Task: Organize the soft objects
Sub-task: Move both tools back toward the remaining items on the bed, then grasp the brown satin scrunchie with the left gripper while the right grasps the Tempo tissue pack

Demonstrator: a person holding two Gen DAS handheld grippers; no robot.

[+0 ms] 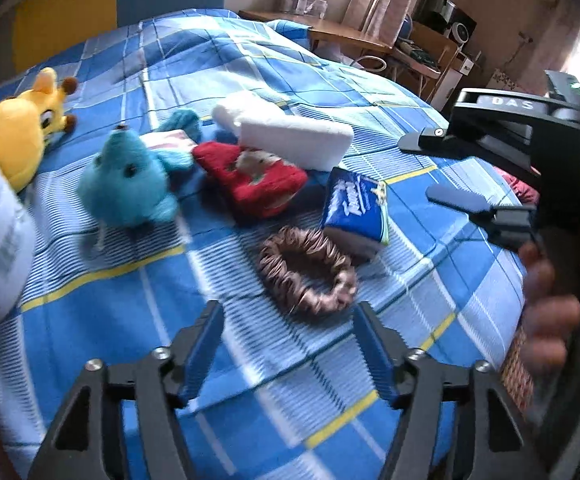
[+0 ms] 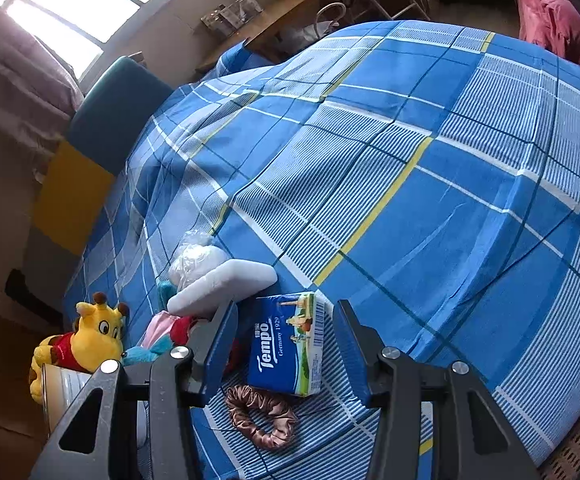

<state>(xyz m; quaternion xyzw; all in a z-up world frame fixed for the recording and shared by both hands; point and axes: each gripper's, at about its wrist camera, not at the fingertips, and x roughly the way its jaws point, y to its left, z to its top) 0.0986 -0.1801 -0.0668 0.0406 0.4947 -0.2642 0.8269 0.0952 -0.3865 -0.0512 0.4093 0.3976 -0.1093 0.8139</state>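
both claws spread, empty: left claw by scrunchie, right claw over tissue pack

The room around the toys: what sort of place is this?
Most likely a bedroom in a home. The toys lie on a bed with a blue checked cover, a curtained window lets in daylight, and a wooden desk stands beside the bed.

A bed covered in blue plaid bedding carries a cluster of soft items. A brown scrunchie anchors the group, a blue tissue pack just beyond it. Further off lie a red plush, a teal plush, a yellow giraffe and white foam.
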